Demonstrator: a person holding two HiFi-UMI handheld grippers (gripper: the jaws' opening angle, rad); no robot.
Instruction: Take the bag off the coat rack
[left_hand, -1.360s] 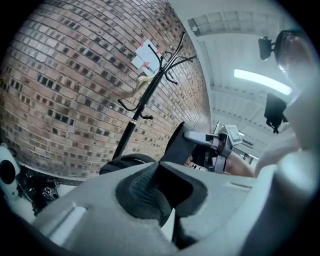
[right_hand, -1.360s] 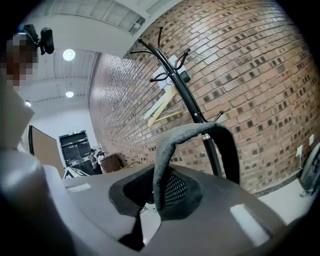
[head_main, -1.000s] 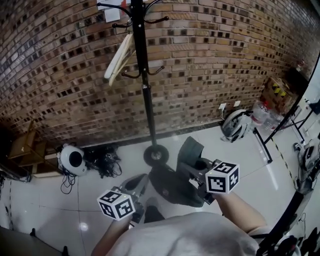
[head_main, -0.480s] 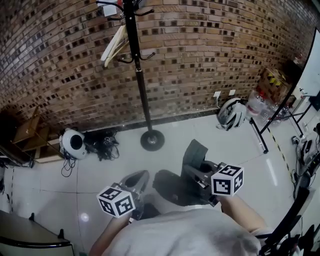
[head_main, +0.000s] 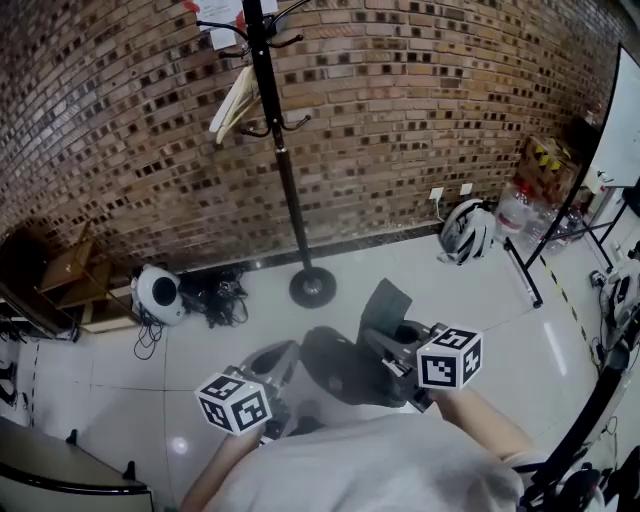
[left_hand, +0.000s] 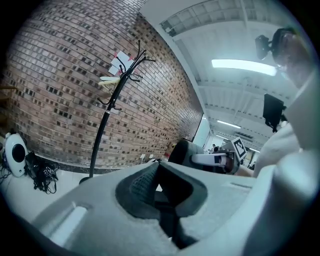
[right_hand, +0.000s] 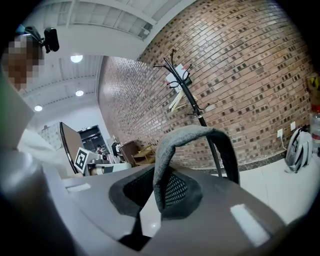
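A dark grey bag (head_main: 345, 368) hangs low over the floor from my right gripper (head_main: 388, 345). That gripper is shut on the bag's strap (right_hand: 192, 136), which loops up out of the jaws in the right gripper view. The black coat rack (head_main: 283, 150) stands against the brick wall, apart from the bag, with only a pale wooden hanger (head_main: 236, 100) on its hooks. My left gripper (head_main: 279, 359) hovers left of the bag with its jaws together and nothing between them. In the left gripper view, the right gripper (left_hand: 216, 159) and the bag (left_hand: 180, 150) show beyond the jaws.
The rack's round base (head_main: 312, 287) rests on the pale tiled floor. A white helmet (head_main: 158, 293), black cables (head_main: 215, 296) and a wooden shelf (head_main: 68, 278) lie at the left. At the right are another helmet (head_main: 468, 230), bottles (head_main: 520, 214), a cardboard box (head_main: 548, 166) and a black stand (head_main: 530, 282).
The coat rack's base now lies farther from the bag and grippers than a second ago. The right gripper's hold on the strap is unchanged.
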